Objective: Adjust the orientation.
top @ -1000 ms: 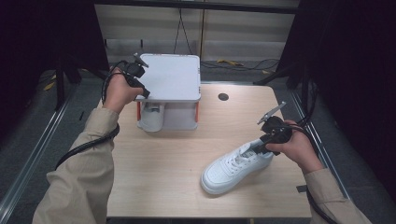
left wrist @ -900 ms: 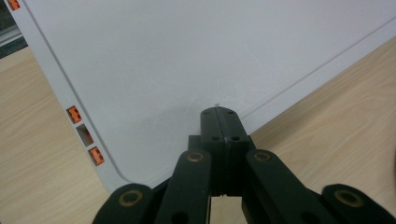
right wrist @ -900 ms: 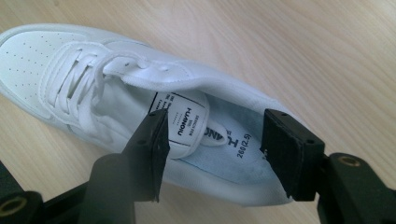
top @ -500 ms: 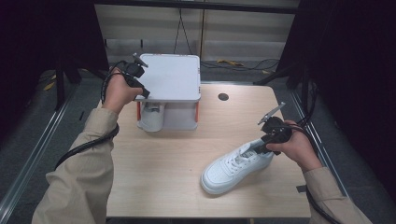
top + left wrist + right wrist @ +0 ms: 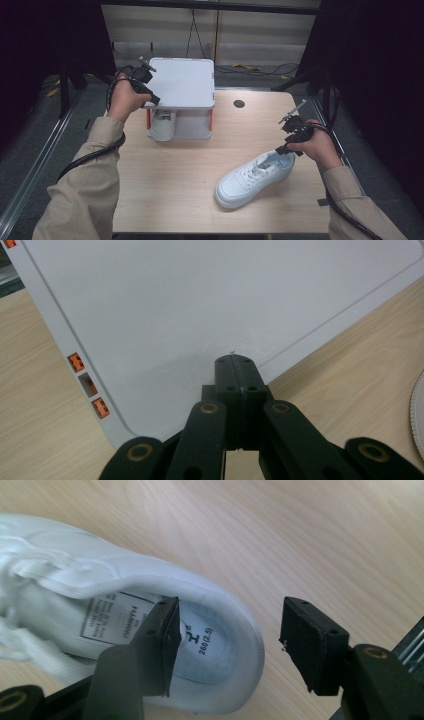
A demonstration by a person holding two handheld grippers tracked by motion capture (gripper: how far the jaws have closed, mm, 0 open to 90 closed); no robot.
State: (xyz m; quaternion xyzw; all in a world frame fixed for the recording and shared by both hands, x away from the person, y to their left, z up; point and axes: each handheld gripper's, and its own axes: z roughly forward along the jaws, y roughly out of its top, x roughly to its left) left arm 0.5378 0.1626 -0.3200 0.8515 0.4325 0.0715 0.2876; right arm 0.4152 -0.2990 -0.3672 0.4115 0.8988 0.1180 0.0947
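A white lace-up sneaker [image 5: 252, 176] lies on the wooden table at the front right, toe toward the front left. My right gripper [image 5: 288, 150] is open at its heel. In the right gripper view one jaw sits inside the sneaker [image 5: 90, 580], over the size label. The other jaw is outside, so the right gripper [image 5: 232, 630] straddles the heel collar. My left gripper [image 5: 152, 99] is shut over the front left part of a white flat-topped stand [image 5: 182, 82]. In the left gripper view the left gripper [image 5: 235, 362] holds nothing above the stand's top [image 5: 200, 300].
The stand has orange posts [image 5: 148, 119], and a white object [image 5: 163, 125] sits under its top. A black round hole [image 5: 239, 103] marks the table behind the sneaker. Bare wood [image 5: 170, 185] stretches across the front left. Cables trail from both grippers along the sleeves.
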